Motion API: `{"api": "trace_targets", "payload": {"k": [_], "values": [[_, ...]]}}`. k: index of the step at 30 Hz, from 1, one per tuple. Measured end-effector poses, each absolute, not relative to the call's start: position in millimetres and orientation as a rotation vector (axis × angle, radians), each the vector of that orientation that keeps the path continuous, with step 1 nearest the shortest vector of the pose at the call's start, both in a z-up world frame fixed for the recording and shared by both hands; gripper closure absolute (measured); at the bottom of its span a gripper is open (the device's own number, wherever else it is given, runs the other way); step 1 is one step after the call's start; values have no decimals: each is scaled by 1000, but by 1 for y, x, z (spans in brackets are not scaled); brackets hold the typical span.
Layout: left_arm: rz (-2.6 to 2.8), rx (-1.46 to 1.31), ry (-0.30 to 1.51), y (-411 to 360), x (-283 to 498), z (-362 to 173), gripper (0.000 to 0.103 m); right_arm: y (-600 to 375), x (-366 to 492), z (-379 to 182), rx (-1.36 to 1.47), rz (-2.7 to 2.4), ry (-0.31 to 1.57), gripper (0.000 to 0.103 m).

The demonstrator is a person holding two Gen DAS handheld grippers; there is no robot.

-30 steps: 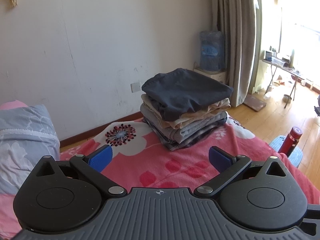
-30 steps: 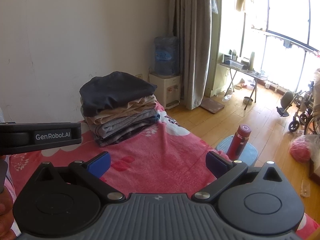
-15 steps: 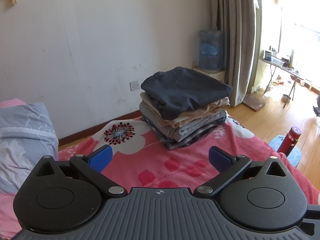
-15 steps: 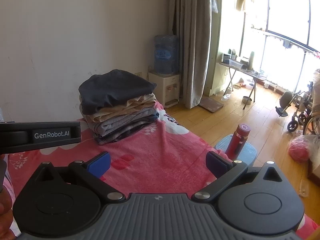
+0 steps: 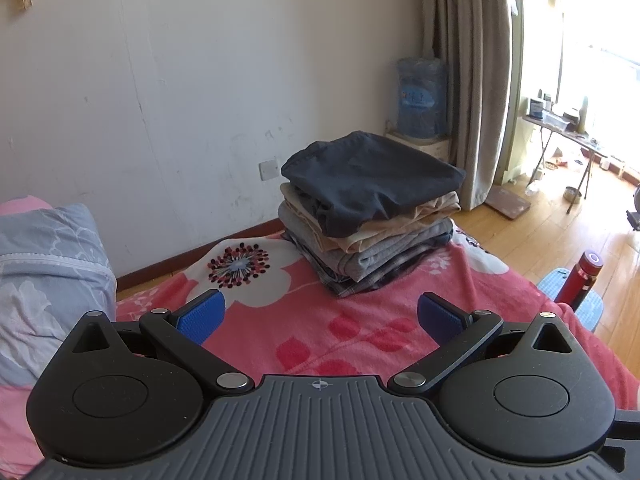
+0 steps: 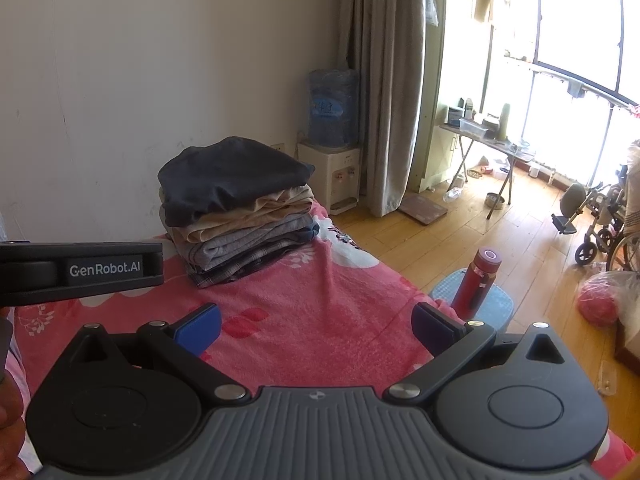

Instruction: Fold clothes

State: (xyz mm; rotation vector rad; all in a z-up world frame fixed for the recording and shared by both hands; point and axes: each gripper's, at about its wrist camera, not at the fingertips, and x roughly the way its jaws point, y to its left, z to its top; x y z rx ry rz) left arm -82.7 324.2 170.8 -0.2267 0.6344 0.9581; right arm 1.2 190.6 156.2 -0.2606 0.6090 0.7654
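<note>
A stack of folded clothes (image 5: 370, 216) (image 6: 240, 208) sits at the far end of the bed, a dark navy garment on top, then tan, grey and plaid layers. My left gripper (image 5: 320, 314) hovers open over the pink floral blanket (image 5: 304, 336), well short of the stack, nothing between its blue pads. My right gripper (image 6: 316, 326) is likewise open and empty above the blanket (image 6: 320, 300). The left gripper's black body (image 6: 80, 270) crosses the left edge of the right wrist view.
A grey-blue pillow (image 5: 44, 280) lies at the left. A red bottle (image 6: 480, 280) stands on a blue stool (image 6: 492, 300) beside the bed's right edge. Beyond are a water dispenser (image 6: 332, 140), curtain, folding table (image 6: 488, 148) and wheelchair (image 6: 600, 224) on the wooden floor.
Both views have shifted slightly, with the clothes stack drifting a little up and left in frame. Both grippers stay open and empty.
</note>
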Motion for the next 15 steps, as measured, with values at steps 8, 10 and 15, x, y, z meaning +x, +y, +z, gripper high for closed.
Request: {"api": "trace_targets", "payload": {"k": [8, 10, 15], "values": [[957, -226, 634, 324, -82, 170, 0, 191, 1, 156, -261, 766, 610, 0], [957, -226, 635, 325, -83, 170, 0, 191, 1, 155, -261, 765, 610, 0], [957, -229, 636, 326, -83, 170, 0, 191, 2, 155, -260, 765, 610, 0]]}}
